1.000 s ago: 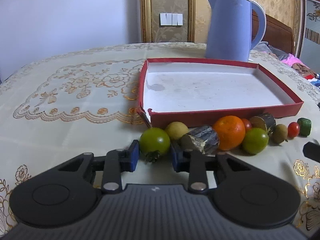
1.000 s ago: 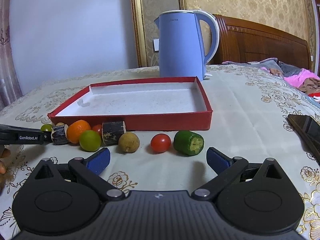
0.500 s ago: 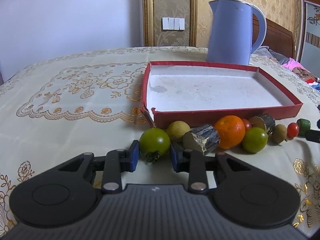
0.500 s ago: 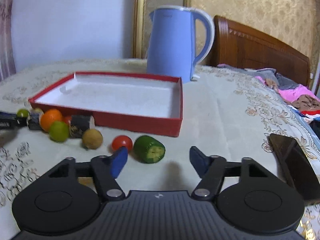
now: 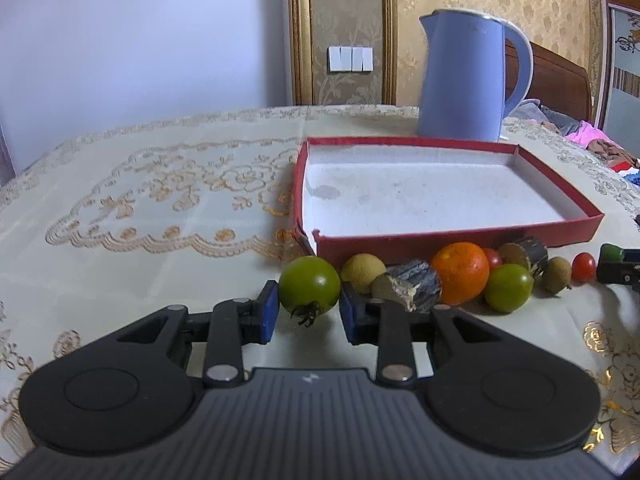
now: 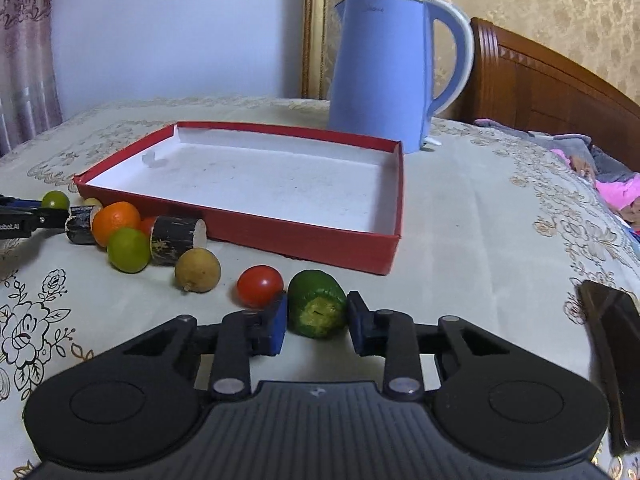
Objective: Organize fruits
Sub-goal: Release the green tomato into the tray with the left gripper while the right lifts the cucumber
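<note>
My left gripper (image 5: 306,312) is shut on a green tomato (image 5: 309,286) and holds it just off the cloth, left of the fruit row. My right gripper (image 6: 317,322) has closed on a green cucumber piece (image 6: 317,309) lying on the cloth beside a red cherry tomato (image 6: 260,286). The row in front of the red tray (image 5: 440,240) holds an orange (image 5: 460,272), a second green tomato (image 5: 509,287), two dark sugarcane pieces (image 5: 412,290), two tan longans (image 5: 363,273) and red tomatoes. The tray's white floor is bare.
A blue electric kettle (image 5: 468,80) stands behind the tray. A black phone (image 6: 612,344) lies at the right on the cloth. The embroidered tablecloth (image 5: 160,184) covers the table. A bed with clothes (image 6: 600,168) is behind, at the right.
My right gripper moved forward to the cucumber piece and its jaws closed from wide open onto it. My left gripper lifted slightly with the green tomato.
</note>
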`<state>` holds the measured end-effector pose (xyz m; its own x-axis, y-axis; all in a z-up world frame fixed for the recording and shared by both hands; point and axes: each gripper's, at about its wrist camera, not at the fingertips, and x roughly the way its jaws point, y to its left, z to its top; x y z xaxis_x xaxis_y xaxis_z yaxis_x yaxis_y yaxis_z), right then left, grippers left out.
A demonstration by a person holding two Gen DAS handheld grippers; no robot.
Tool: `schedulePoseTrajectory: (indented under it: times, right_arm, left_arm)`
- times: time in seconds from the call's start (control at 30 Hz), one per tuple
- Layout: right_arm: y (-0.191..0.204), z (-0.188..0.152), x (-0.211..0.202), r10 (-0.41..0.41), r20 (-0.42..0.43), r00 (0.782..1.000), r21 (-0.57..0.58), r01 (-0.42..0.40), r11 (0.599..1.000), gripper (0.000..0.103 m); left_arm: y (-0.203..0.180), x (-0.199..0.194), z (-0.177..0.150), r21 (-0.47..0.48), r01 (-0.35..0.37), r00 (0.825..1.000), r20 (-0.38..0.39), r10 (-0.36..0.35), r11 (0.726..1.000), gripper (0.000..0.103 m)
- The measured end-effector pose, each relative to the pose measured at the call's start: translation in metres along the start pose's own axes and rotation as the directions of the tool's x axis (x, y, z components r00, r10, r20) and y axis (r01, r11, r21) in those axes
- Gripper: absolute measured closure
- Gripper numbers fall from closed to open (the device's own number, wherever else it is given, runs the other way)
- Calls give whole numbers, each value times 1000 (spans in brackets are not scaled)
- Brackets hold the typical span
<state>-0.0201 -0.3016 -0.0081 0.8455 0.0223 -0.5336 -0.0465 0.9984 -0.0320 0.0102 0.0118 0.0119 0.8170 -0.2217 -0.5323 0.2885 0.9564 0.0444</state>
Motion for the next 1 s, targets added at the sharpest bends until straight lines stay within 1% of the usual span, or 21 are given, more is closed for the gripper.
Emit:
schedulePoseTrajectory:
  times: [0.17,0.27,0.4,0.5,0.6,0.7,0.8,0.9,1.0]
  right_arm:
    - [-6,-5,-17,7,45,999,50,-9,999,72]
    - [-8,-7,-23,13,63,998,69,-18,997,72]
    - [-9,-10,-30,25,84,996,79,-32,996,72]
    - [-9,-12,-34,38,97,995,87,-46,995,72]
    - [-10,-14,-36,50,106,993,98,-60,993,72]
    - [-10,-15,-37,56,111,992,103,-68,992,72]
    - [-11,-15,-39,61,116,991,107,-73,991,72]
    - [-12,-16,-40,65,122,990,112,-78,991,72]
    - [-12,-16,-41,69,126,990,115,-84,990,72]
  left_arm:
    - [-9,-10,20,35,17,1000,25,-18,999,74]
    - [-23,-5,37,69,21,999,23,-23,997,74]
    - [-49,9,59,124,5,999,40,-10,992,74]
    - [-63,28,77,123,40,999,7,-41,992,74]
    - [-79,50,91,122,55,998,-23,-52,991,74]
    - [-93,72,102,128,36,999,-39,-31,991,74]
    - [-101,96,109,124,14,997,-72,-5,992,74]
    - [-104,119,113,125,-22,994,-101,35,992,74]
    - [-103,134,114,120,-41,991,-123,56,992,74]
